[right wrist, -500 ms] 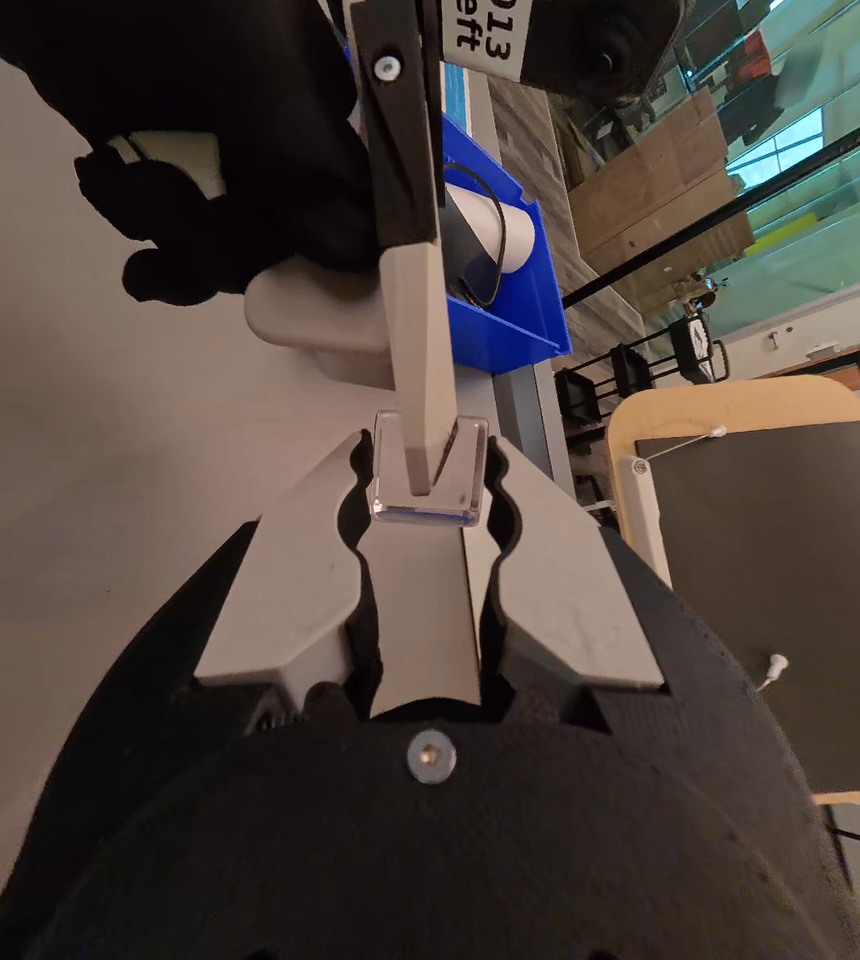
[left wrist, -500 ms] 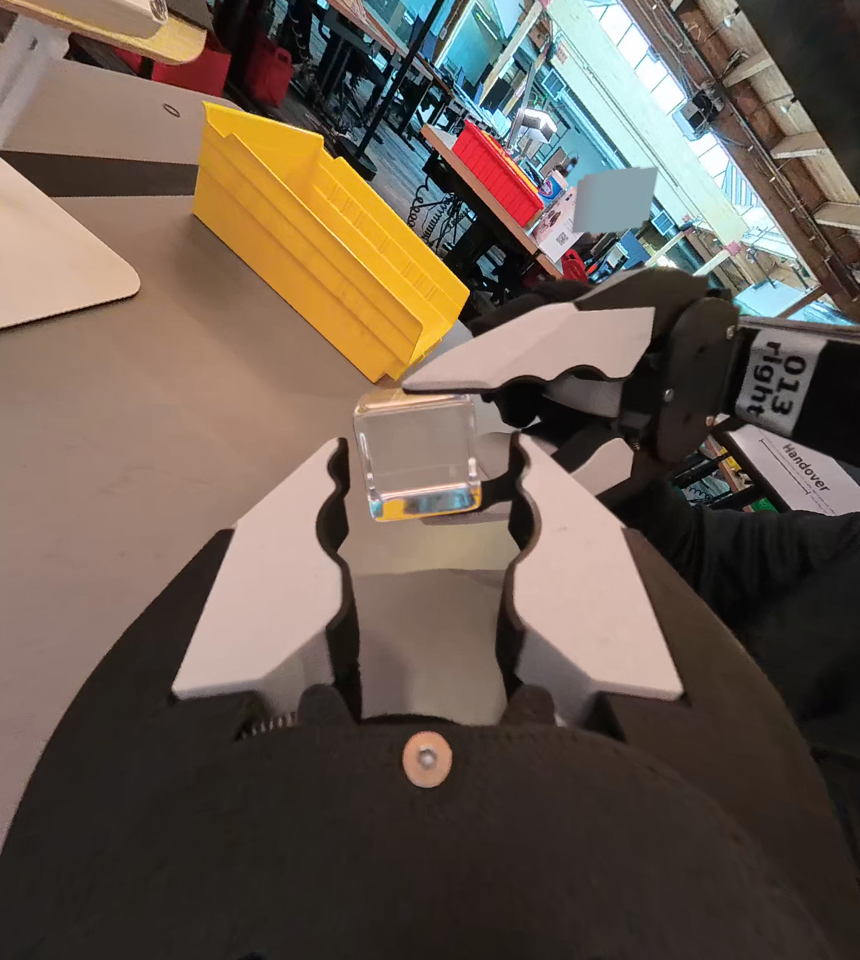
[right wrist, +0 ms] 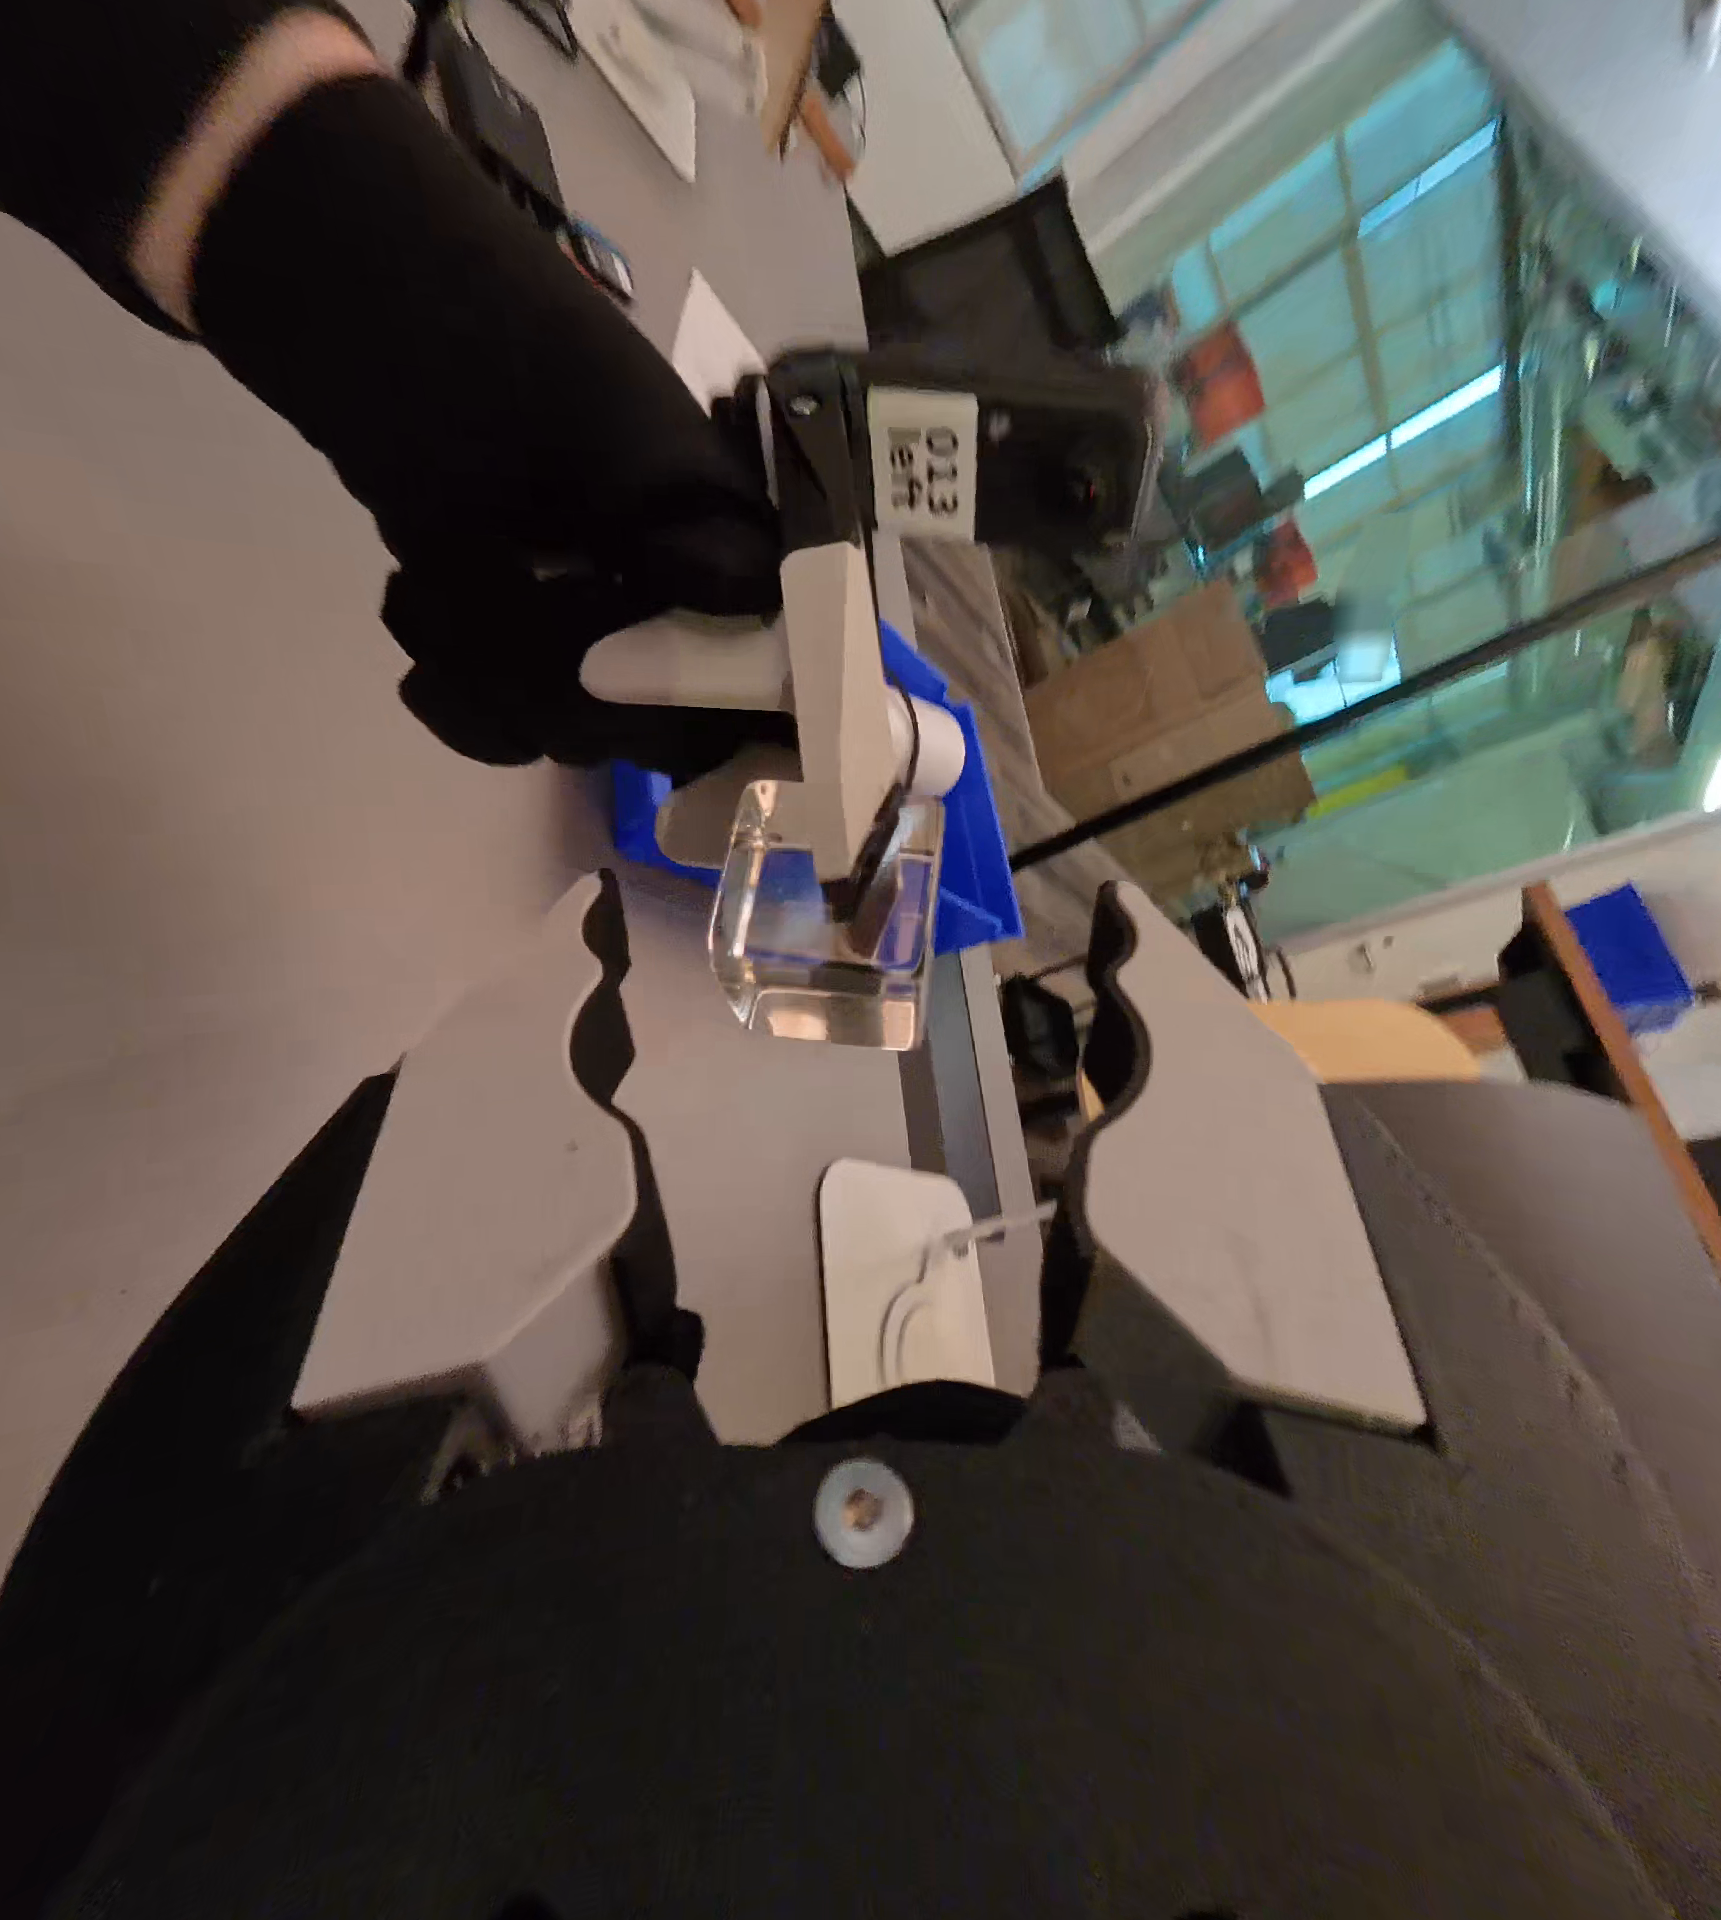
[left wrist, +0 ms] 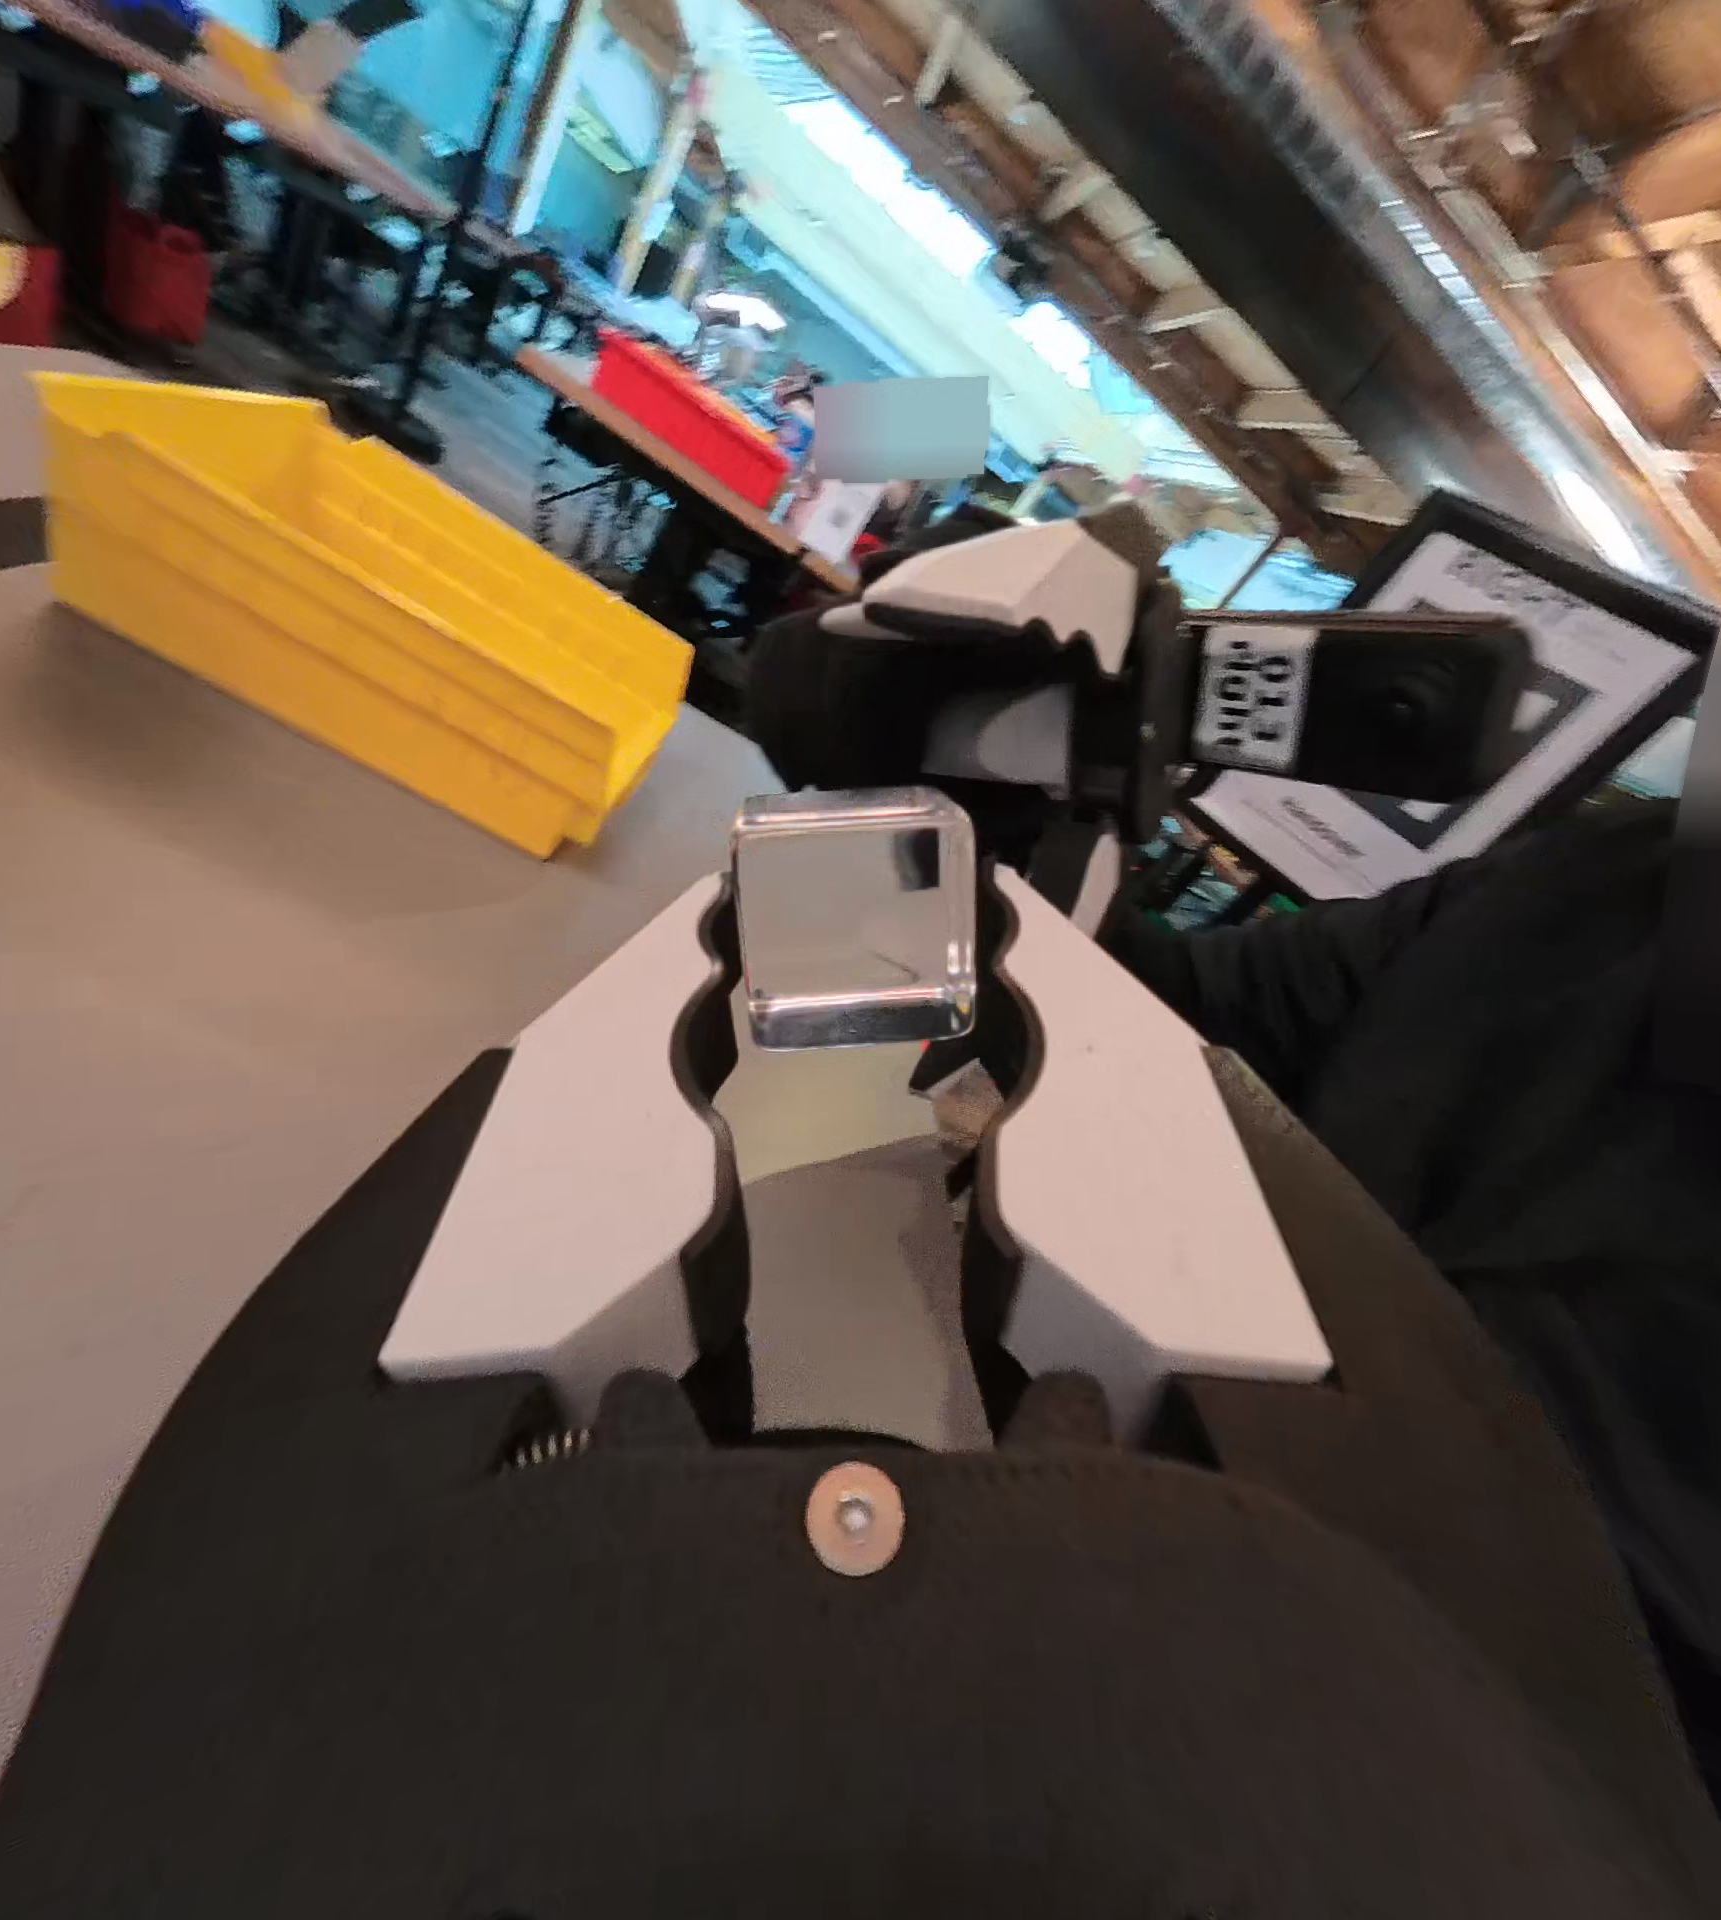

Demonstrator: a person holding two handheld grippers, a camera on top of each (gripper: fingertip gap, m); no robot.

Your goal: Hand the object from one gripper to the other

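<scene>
Clear cube [left wrist: 851,920]: sitting between the tips of the left gripper, above the grey table [left wrist: 160,987] and not touching it; in the right wrist view the cube [right wrist: 825,935] is showing just ahead of the right gripper's tips, free of both of them.
Left gripper [left wrist: 851,935]: its two grey fingers [left wrist: 586,1143] are pressing on the cube's opposite sides, clamping it near the tips; the tool is pointing forward and slightly up over the table edge.
Left gripper from the other side [right wrist: 840,831]: hanging tips-down, one finger lying across the face of the cube, with the camera block and its white label sitting at the top.
Left hand [right wrist: 482,468]: wearing a black glove, wrapping around the pale handle, wrist angling in from the upper left.
Right gripper [right wrist: 856,935]: its fingers are standing wide apart, gripping nothing, with table surface showing through the gap between them.
Right gripper in the left wrist view [left wrist: 939,665]: lying behind and above the cube, turned sideways, clear of it, and somewhat blurred.
Yellow bin [left wrist: 336,603]: resting on the table to the left, well apart from the cube.
Blue bin [right wrist: 970,862]: lying on the table behind the cube in the right wrist view.
</scene>
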